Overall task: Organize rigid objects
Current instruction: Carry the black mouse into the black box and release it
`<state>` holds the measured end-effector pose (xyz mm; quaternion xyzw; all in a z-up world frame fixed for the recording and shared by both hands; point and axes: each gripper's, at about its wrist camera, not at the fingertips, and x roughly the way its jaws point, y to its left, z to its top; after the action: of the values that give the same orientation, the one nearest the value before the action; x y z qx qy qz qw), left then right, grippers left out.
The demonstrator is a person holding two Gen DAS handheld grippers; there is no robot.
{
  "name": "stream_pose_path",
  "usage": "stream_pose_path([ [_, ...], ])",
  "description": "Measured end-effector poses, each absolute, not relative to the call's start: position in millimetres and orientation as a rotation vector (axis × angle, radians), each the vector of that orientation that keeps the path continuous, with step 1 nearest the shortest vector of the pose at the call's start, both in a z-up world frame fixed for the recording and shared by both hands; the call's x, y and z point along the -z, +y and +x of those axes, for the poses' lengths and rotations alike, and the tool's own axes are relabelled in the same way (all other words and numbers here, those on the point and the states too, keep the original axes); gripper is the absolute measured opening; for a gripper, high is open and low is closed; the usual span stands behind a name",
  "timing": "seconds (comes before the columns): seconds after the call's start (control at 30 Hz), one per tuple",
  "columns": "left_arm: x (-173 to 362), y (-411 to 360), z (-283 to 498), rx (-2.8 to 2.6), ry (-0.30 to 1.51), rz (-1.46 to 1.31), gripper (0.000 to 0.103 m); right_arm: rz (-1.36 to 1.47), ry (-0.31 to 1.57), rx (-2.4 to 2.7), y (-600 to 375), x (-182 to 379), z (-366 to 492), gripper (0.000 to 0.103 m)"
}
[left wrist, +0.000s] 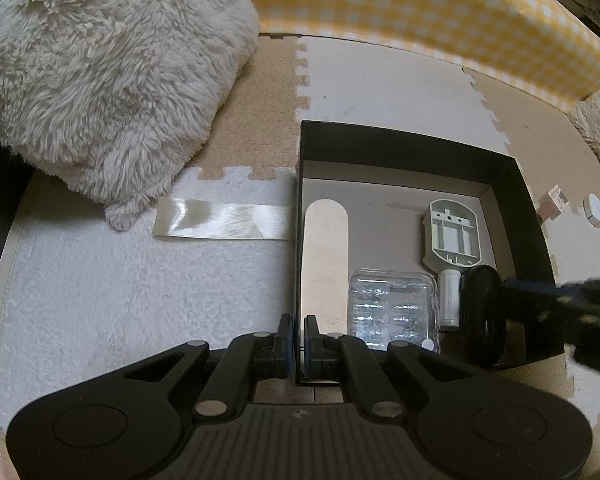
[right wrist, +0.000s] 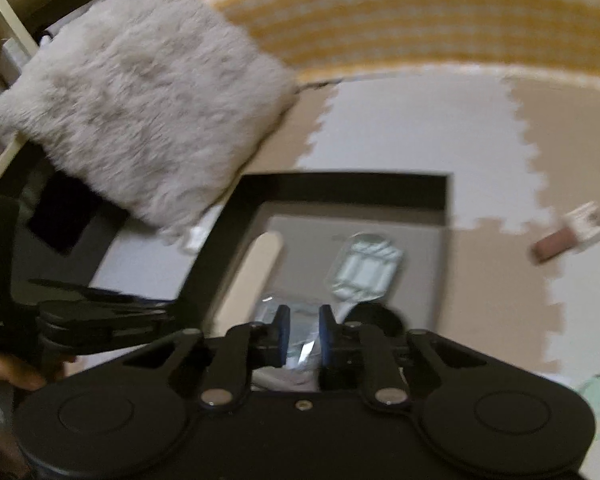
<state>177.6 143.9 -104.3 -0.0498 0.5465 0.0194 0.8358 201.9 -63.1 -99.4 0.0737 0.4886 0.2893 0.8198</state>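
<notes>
Left gripper sits at the near left wall of the black box, jaws nearly pressed together with that thin wall between the pads; looks like it pinches the wall to steady the box. Right gripper hovers above the near part of the box, jaws spread a little, nothing between them. The right wrist view is motion-blurred, so its exact height is unclear.

Inside the box: flat beige stick along the left side, clear plastic case near middle, white plastic bracket far right, small white cylinder just beside a glossy black oval object at the near right. Things outside on the foam mat: a small brown-and-white piece well to the right, and a white round cap beside it. A ribbon strip lies left of the box by the fluffy cushion.

Risks, as judgement:
- Left grip on thin wall could tilt or drag the box, sliding contents together.
- Black oval leans against the right wall; a nudge from the right gripper could tip it onto the cylinder.
- Reaching for the outside pieces, the small cap may roll or squirt out of the jaws.
- Fast motion means poor aim; jaws may clip the box rim.
</notes>
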Motion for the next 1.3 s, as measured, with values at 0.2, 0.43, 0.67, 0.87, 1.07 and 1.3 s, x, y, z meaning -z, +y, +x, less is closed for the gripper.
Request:
stream_pose_path([
  [0.2,105,143,178,-0.042,1.158,-0.103,0.005,0.084,1.141,-0.522,-64,127,207,0.0],
  [0.43,105,141,178,-0.042,1.158,-0.104,0.005,0.113,1.127,-0.502,-77,121,209,0.002],
  [0.67,105,141,178,-0.043,1.158,-0.1,0.004,0.09,1.103,-0.492,-82,107,205,0.028],
  [0.87,105,142,178,-0.044,1.157,-0.099,0.002,0.09,1.055,-0.518,-90,87,197,0.061],
  [1.07,105,142,178,-0.045,1.156,-0.092,0.002,0.065,0.982,-0.5,-97,66,191,0.091],
  [1.3,105,139,177,-0.048,1.154,-0.077,0.002,0.097,0.877,-0.421,-121,42,192,0.103],
])
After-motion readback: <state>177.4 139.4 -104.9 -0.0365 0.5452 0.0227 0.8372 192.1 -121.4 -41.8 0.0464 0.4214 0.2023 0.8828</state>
